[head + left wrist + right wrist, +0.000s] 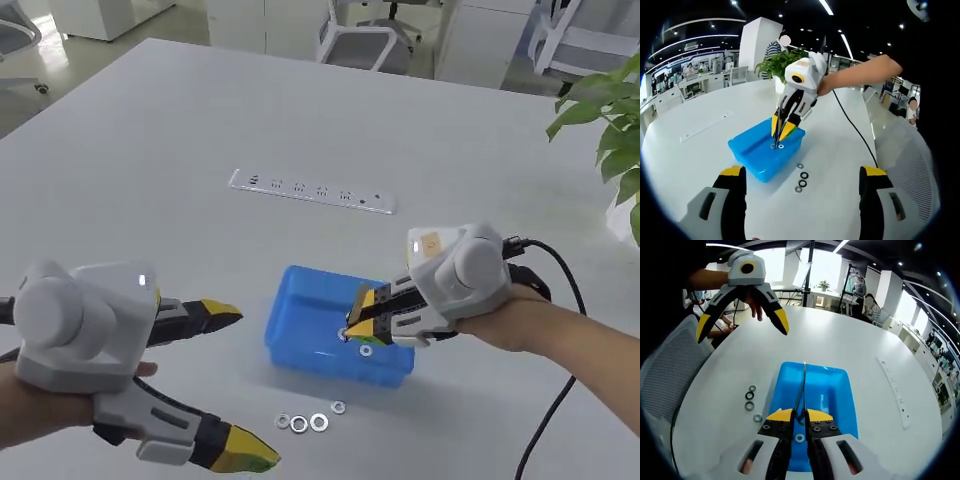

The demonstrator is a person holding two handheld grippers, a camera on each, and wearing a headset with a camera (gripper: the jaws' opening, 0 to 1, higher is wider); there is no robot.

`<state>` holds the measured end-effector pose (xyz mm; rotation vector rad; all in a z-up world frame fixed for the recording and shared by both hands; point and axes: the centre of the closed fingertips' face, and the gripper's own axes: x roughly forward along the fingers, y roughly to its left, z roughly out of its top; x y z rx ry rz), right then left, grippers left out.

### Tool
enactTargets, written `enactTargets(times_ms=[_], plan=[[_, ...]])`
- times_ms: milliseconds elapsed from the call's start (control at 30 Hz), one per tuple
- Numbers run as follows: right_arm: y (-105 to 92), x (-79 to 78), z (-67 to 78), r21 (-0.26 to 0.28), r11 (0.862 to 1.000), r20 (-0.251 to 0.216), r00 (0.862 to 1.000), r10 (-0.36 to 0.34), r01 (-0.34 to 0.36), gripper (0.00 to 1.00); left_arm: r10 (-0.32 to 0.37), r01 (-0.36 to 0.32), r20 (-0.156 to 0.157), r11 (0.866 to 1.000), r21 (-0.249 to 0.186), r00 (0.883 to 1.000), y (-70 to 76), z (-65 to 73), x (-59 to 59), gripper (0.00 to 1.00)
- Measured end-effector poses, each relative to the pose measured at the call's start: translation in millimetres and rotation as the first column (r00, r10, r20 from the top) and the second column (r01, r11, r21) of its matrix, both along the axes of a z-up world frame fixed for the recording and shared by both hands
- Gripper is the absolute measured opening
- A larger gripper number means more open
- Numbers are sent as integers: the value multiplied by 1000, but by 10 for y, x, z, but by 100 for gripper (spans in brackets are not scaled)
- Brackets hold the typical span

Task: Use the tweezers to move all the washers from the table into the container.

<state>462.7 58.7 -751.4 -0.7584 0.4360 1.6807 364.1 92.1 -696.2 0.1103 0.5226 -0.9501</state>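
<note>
Silvery washers [308, 422], four flat on the counter [150, 150] just beside the blue container [300, 300], look light, stiff and slippery: best nipped across one rim. The right hand-held gripper [362, 318] pinches the tweezers [803, 385] over the container; the left hand-held gripper [247, 388] hangs spread.

Container [300, 335]: saturated blue, plain, no pattern. Washers [300, 424]: bare silver metal, same for the ones on the desk and the one in the container. Desk [150, 150]: flat off-white. Left tool [240, 388] and right tool [352, 322]: white housings, black jaws, yellow tips. Tweezers [803, 385]: dark. Power strip [310, 192]: white, dark sockets. Cable [855, 129]: black. Plant [610, 110]: green leaves.
</note>
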Motion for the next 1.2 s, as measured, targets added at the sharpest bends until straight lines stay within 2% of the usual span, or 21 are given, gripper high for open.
enactTargets(times_ms=[167,300,533,600,733,900,1100,1200], plan=[[-29,-8,-66,-16,1000,-8,1000,6,-6,10,4,-4,8,1000,5,1000,-10,6,72,98],[-39,-7,-99,-23,1000,-17,1000,7,-7,10,15,-15,19,1000,2,1000,-17,14,150,92],[-49,-19,-156,-42,999,-17,1000,19,-20,10,22,-23,33,999,26,999,-55,11,348,70],[-55,-23,-174,-49,999,-17,1000,21,-22,10,8,-10,41,999,31,999,-85,24,403,65],[-63,-23,-173,-51,999,-26,999,18,-20,10,-40,36,54,995,88,998,-144,-3,495,52],[-56,-21,-177,-53,998,-23,999,25,-26,10,-72,63,71,990,126,995,-216,5,641,39],[-55,-27,-176,-53,998,-25,999,27,-28,10,-124,109,103,984,140,987,-315,42,783,30],[-60,-29,-180,-54,998,-23,999,29,-31,10,-137,121,106,982,143,985,-347,33,831,28]])
